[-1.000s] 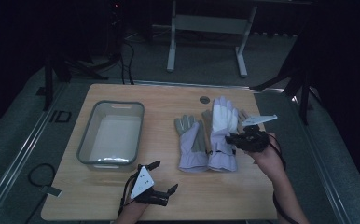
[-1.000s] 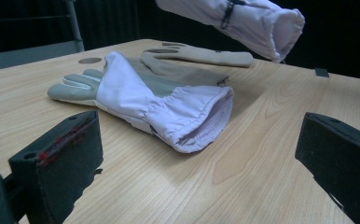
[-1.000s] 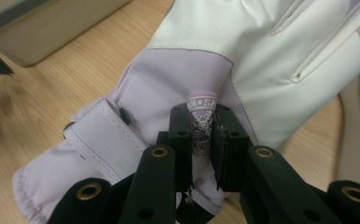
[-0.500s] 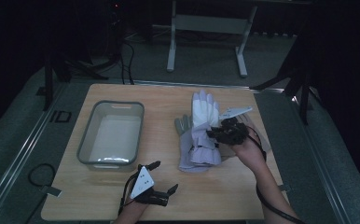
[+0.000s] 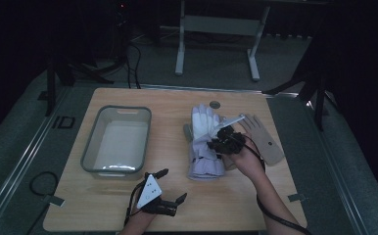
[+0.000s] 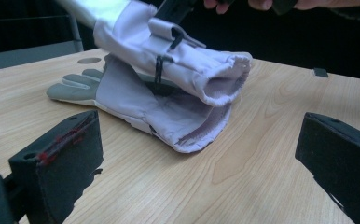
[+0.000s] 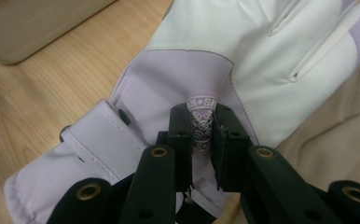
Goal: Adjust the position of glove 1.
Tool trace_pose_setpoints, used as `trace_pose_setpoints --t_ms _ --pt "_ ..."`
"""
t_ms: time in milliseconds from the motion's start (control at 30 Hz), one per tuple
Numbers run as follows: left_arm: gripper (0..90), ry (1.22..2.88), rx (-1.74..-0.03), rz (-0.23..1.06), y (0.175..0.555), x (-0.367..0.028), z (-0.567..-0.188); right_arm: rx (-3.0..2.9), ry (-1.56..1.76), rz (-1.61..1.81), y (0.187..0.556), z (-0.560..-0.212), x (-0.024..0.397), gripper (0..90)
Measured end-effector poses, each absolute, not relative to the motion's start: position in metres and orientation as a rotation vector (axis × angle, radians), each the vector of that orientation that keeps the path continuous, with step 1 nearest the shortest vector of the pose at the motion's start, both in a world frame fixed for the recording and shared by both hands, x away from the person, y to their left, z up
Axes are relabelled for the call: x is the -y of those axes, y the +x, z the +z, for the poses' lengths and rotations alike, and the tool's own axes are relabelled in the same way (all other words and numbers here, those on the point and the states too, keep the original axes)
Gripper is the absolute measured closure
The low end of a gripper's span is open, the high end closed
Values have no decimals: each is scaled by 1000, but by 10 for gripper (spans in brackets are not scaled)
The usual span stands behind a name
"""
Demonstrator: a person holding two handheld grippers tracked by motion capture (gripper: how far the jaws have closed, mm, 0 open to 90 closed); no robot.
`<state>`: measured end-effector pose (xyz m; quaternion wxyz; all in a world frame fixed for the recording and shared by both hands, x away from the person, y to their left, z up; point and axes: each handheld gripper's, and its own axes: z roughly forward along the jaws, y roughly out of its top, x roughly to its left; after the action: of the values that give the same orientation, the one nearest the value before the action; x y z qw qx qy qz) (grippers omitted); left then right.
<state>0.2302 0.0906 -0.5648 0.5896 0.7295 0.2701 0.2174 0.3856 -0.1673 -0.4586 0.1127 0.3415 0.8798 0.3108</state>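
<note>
My right gripper (image 5: 220, 142) is shut on a fold of lavender fabric with a printed tab on the back of a white and lavender glove (image 5: 202, 122). The right gripper view shows that fold pinched between the jaws of the right gripper (image 7: 201, 126). The held glove (image 6: 187, 60) hangs just above a second glove (image 6: 136, 98) with grey fingers, which lies flat on the wooden table (image 5: 128, 100); its cuff (image 5: 204, 166) shows below the held one. My left gripper (image 5: 160, 198) rests open near the table's front edge, and the left gripper (image 6: 201, 140) has nothing between its jaws.
A clear plastic tray (image 5: 91, 147) stands at the left of the table. A tan glove-shaped piece (image 5: 263, 139) lies flat right of the gloves. A small round hole (image 5: 215, 104) marks the table behind them. Metal stand legs (image 5: 216, 29) rise beyond the far edge.
My right gripper has carried the white glove leftward, from beside the grey-fingered glove to over it, uncovering the tan piece. The left gripper has stayed put.
</note>
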Motion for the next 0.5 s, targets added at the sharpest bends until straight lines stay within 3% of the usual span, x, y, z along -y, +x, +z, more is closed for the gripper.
trace_pose_setpoints --t_ms 500 --pt "7 1700 -626 506 230 -91 -565 -2555 1080 877 397 -492 157 779"
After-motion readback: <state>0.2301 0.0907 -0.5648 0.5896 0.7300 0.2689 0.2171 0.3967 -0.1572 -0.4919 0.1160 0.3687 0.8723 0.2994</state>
